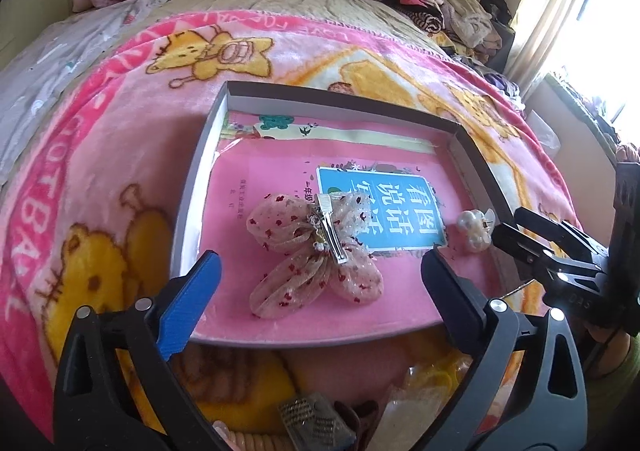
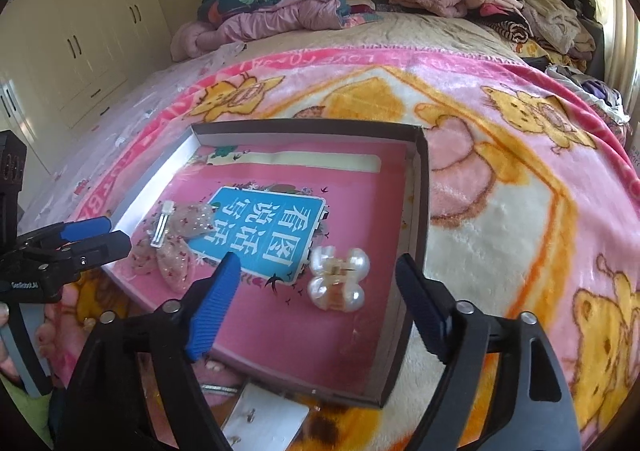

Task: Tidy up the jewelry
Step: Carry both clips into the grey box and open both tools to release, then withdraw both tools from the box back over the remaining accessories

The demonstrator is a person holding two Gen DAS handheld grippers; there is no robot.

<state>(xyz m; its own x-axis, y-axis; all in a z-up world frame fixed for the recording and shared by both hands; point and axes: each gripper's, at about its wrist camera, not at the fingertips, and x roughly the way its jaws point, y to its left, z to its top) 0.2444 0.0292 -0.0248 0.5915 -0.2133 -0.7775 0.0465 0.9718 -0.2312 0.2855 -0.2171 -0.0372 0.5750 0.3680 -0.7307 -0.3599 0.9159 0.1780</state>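
The left gripper [image 1: 320, 275] stands wide apart over the near edge of the shallow box [image 1: 200, 167], its fingers either side of the pink bow hair clip [image 1: 316, 251] without touching it. The right gripper [image 2: 316, 291] is also spread wide and grips nothing; the pearl hair claw [image 2: 338, 277] lies between its fingers on the pink book [image 2: 280, 323] inside the box. The box rests on a pink blanket [image 2: 500, 179].

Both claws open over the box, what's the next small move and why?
Probably lift both claws clear and back. The left claw stands open around the pink mesh bow hair clip, the right claw around the pearl claw clip; both lie free inside the grey cardboard box.
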